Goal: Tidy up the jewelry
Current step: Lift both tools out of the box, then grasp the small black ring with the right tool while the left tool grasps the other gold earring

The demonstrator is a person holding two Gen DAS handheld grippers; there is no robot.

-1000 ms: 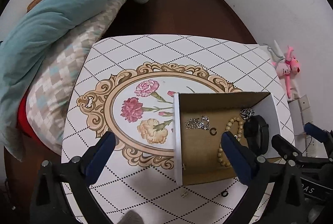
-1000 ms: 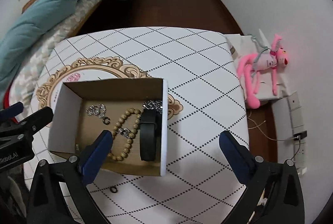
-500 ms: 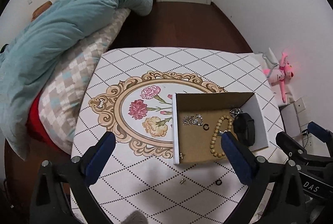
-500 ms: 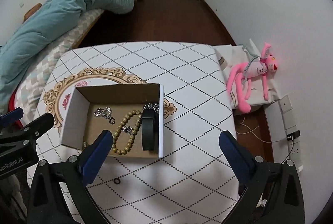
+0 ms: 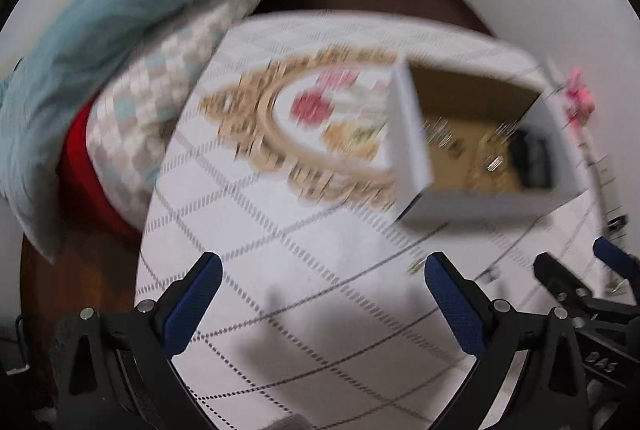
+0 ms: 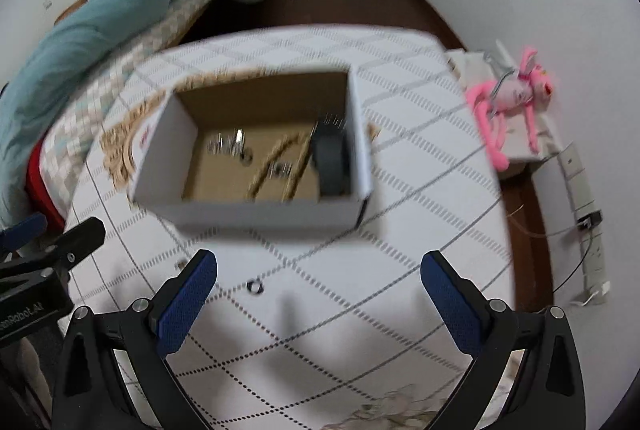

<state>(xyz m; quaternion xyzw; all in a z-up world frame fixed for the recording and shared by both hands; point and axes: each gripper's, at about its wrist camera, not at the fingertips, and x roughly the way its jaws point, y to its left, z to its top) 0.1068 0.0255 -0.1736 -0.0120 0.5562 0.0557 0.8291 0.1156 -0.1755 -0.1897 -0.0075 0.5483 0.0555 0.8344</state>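
Box (image 6: 256, 214) on table (image 6: 420, 190), bracelet (image 6: 280, 166) inside, ring (image 6: 254, 287) before it

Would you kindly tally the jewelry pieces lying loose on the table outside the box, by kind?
Small dark ring: 1
Small pale metal piece, too blurred to name: 1
Total: 2, both on the table in front of the cardboard box.

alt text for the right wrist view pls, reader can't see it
Open right gripper hovers empty above a diamond-patterned tabletop, facing a white cardboard box holding a beaded bracelet, a black band and small silver pieces. A small dark ring lies loose on the table; the frame is motion-blurred.
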